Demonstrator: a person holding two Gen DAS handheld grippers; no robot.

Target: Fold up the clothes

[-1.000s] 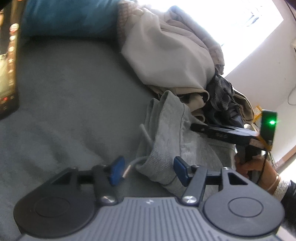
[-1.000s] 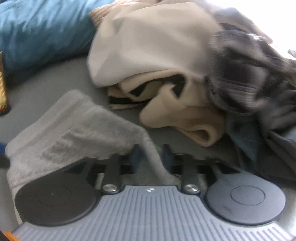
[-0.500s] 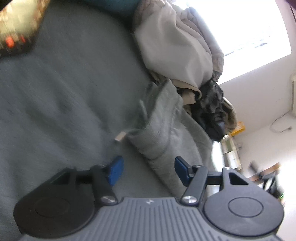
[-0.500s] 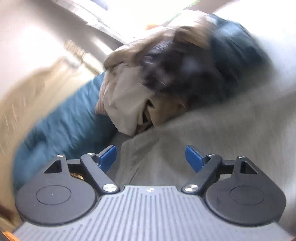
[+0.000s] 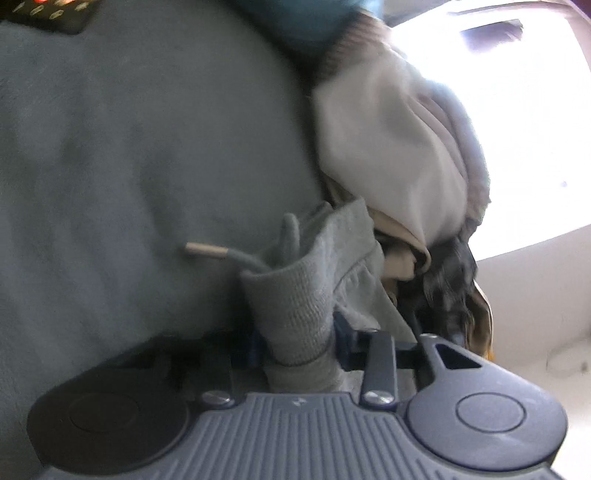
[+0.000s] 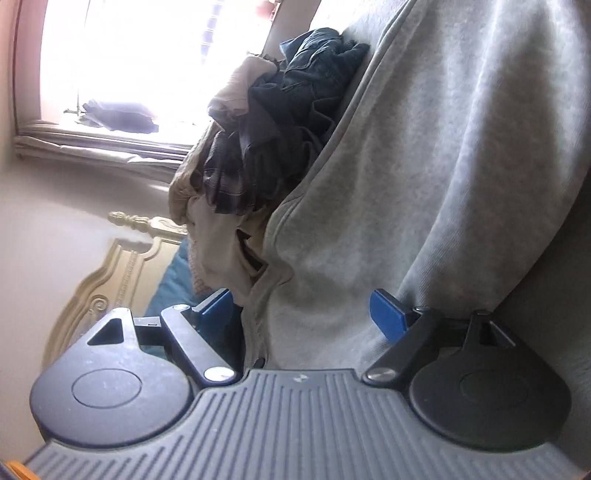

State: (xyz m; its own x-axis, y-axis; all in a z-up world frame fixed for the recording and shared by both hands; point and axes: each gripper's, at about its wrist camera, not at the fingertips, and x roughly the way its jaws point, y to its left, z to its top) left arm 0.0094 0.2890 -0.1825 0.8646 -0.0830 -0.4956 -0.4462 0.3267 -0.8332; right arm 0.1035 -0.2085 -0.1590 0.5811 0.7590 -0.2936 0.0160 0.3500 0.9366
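Left hand-held gripper [image 5: 297, 343]: its blue-padded jaws are closing on the ribbed waistband of the grey knitted sweatpants [image 5: 295, 295], which fills the gap between them and appears pinched. A grey drawstring with a beige tip [image 5: 207, 251] sticks out of the waistband to the left, over the grey blanket-covered bed surface [image 5: 129, 166]. Right hand-held gripper [image 6: 303, 317]: jaws spread wide, with the sweatpants' grey fabric [image 6: 424, 166] lying between and beyond the blue pads [image 6: 388, 319]; whether either pad touches the cloth cannot be told. Beyond the sweatpants lies a loose heap of unfolded clothes, including a cream garment [image 5: 388, 147] and a dark checked garment [image 6: 258, 158]. A teal pillow [image 5: 303, 22] sits at the far edge of the bed. No container appears in either view, and no legible writing; a dark object with orange marks [image 5: 48, 11] is too blurred to read.
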